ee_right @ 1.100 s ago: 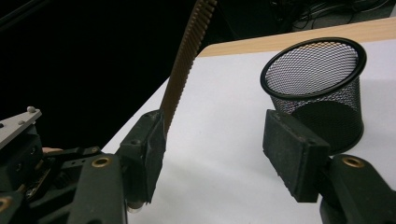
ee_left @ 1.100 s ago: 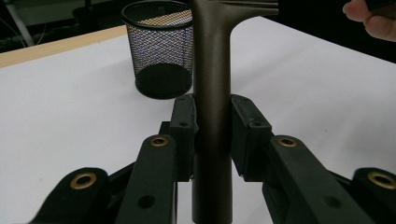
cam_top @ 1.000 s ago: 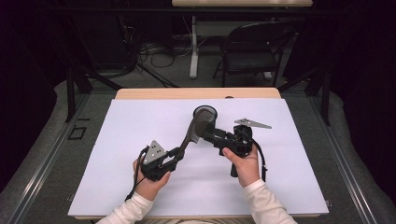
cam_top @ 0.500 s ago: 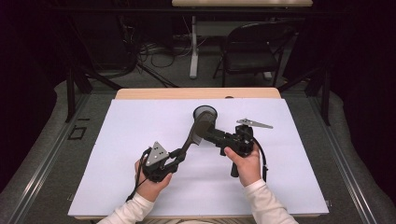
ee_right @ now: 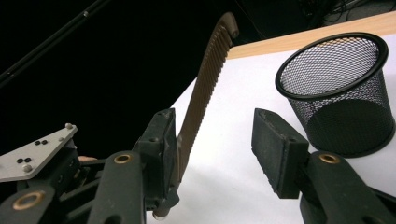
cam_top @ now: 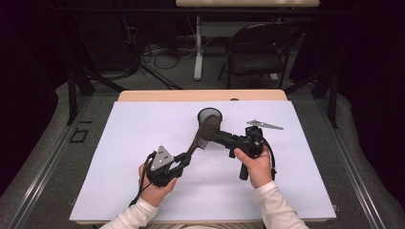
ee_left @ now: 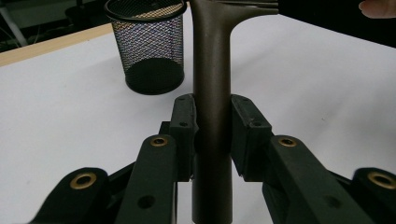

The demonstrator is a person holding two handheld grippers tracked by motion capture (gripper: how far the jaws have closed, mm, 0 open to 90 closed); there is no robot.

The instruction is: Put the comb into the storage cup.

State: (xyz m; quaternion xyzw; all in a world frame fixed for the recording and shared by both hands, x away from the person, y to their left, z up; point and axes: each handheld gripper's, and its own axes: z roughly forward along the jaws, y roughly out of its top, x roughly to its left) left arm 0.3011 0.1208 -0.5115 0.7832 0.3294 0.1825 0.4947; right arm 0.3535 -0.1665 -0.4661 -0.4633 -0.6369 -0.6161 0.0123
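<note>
High view, change: against the picture of a second ago the mesh cup (cam_top: 210,116) sits at the same spot on the tabletop (cam_top: 119,143), the left hand (cam_top: 154,191) has kept its place, and the right hand (cam_top: 255,164) has barely shifted beside the cup.
Right gripper, change: its jaws have just been closing, with the brown tool (cam_top: 203,135) between them.
Left hand, pose: nearest the tabletop's front edge, well short of the cup, wrist low, with the grey plate (cam_top: 162,158) of its gripper facing up and the gripper pointing up and away toward the cup.
Left gripper (ee_left: 212,130): clenched on the tool's smooth handle (ee_left: 212,93), both pads pressed flat against it; the handle rises straight out of the jaws, with the cup standing just left of it and farther off.
Right hand, pose: right of the cup and nearer the person, fist wrapped round the gripper's grip, gripper lying level and pointing left toward the cup.
Right gripper (ee_right: 217,149): not yet clamped; the tool's ribbed edge (ee_right: 205,84) lies against one pad while the other pad stands clear of it.
Brown tool, place: lifted off the tabletop, slanting from the left gripper up to its broad end just in front of the cup.
Mesh cup, place: upright on the far middle of the tabletop.
Metal piece (cam_top: 265,125): flat on the tabletop, right of the cup, apart from it.
</note>
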